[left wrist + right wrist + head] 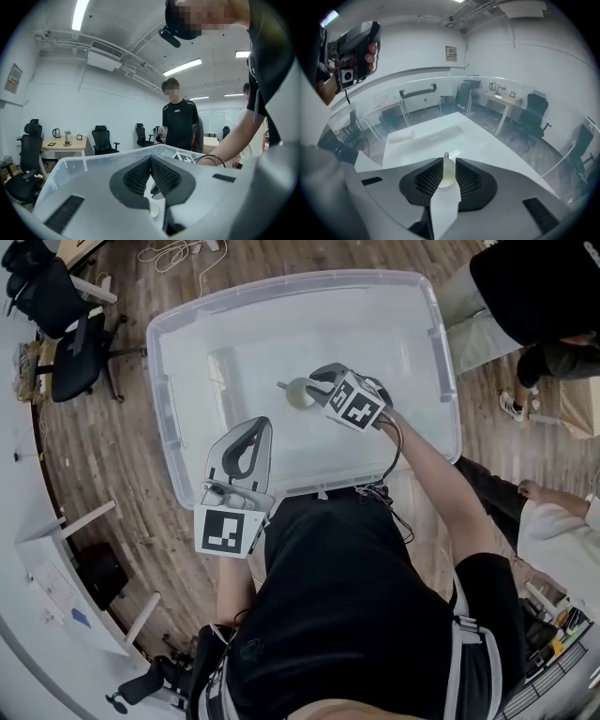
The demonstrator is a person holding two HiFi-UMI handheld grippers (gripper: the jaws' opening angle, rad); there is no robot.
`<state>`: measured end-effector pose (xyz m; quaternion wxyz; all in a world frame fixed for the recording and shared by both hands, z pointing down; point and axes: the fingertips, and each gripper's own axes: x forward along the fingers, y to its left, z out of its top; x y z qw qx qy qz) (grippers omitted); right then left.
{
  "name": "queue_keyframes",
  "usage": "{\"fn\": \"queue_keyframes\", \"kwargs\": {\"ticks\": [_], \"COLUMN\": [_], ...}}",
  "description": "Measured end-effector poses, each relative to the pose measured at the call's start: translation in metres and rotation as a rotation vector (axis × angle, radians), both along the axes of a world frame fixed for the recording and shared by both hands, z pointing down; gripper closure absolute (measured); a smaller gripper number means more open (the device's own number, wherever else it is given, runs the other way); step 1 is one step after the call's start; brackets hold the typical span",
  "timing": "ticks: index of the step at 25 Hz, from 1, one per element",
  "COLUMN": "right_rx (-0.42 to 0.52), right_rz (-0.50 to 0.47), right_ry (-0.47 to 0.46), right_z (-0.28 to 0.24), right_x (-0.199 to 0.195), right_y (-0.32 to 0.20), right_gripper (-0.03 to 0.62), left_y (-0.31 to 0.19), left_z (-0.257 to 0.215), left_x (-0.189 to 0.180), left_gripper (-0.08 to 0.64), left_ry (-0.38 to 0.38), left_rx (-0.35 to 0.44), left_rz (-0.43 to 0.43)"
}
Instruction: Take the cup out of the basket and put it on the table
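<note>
A large clear plastic bin point(161, 390) stands on the wood floor and serves as the basket. Inside it is a small pale cup point(299, 393), held just above the bin's white bottom. My right gripper point(316, 382) reaches in from the right and is shut on the cup point(447, 174), with its wall pinched between the two ribbed pads. My left gripper point(262, 425) hovers over the bin's near edge, shut with nothing in it. In the left gripper view its tips point(150, 158) meet, and the bin's rim point(84, 161) shows behind.
Black office chairs point(77, 341) stand to the left, by a white desk point(56, 549). One person point(525, 287) stands at the bin's far right corner and another point(562, 521) crouches at the right. A loose cable point(173, 253) lies on the floor beyond the bin.
</note>
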<state>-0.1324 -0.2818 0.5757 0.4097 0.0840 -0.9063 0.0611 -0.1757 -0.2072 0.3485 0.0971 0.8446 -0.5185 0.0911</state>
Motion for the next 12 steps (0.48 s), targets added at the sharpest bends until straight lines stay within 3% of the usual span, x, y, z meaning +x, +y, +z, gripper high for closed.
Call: {"fn": "queue_keyframes", "kwargs": {"ticks": [12], "right_rx": [-0.074], "right_rz": [-0.001], "right_ry": [0.151], "right_z": [0.072], "right_x": [0.0], "right_y": [-0.01], "right_gripper": [0.485], "left_y": [0.0], "left_z": [0.015], "left_x": [-0.017], "left_gripper": [0.541], "left_ry": [0.013], "left_rx": [-0.043], "left_rz": [-0.009]}}
